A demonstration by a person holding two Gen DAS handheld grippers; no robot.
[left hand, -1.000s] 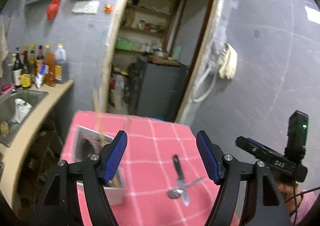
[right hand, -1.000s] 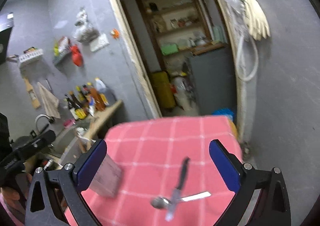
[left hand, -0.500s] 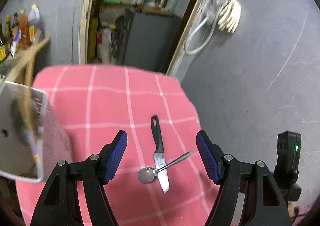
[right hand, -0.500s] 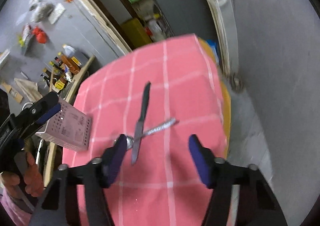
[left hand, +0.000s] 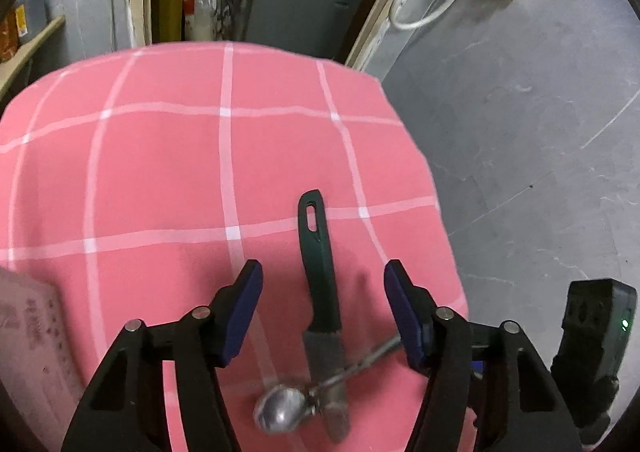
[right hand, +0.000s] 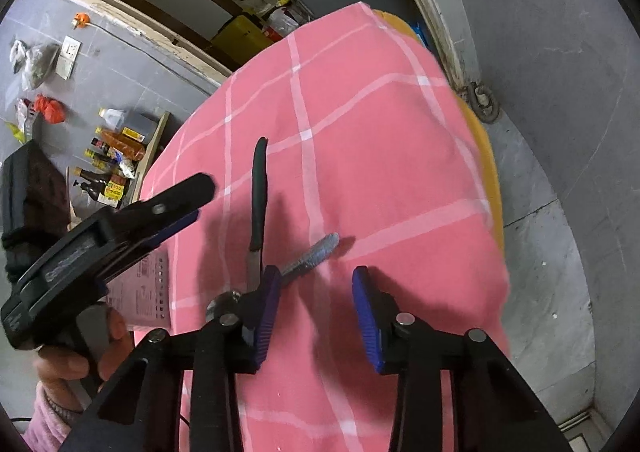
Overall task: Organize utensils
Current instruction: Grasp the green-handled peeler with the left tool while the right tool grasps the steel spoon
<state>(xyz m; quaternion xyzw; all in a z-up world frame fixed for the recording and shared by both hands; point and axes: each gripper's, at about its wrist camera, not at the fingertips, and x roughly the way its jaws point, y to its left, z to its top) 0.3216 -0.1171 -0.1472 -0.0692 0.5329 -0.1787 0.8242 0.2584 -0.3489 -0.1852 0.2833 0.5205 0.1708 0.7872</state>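
A knife with a dark green handle (left hand: 319,260) lies on the pink checked tablecloth (left hand: 160,171), with a metal spoon (left hand: 280,410) crossed over its blade. My left gripper (left hand: 323,284) is open, its jaws on either side of the knife handle, just above it. In the right wrist view the knife (right hand: 258,195) and the spoon's handle (right hand: 316,252) lie just ahead of my right gripper (right hand: 316,292), which is open and empty. The left gripper (right hand: 120,228) shows at the left of that view.
A perforated utensil holder (left hand: 28,340) stands at the table's left edge, also seen in the right wrist view (right hand: 148,292). The table's right edge (right hand: 486,171) drops to a grey tiled floor. Bottles (right hand: 116,155) stand on a counter beyond, beside a doorway.
Both grippers have tilted down and moved closer to the knife and spoon. The left gripper now straddles the knife handle. The utensil holder has slid toward the left edge of view.
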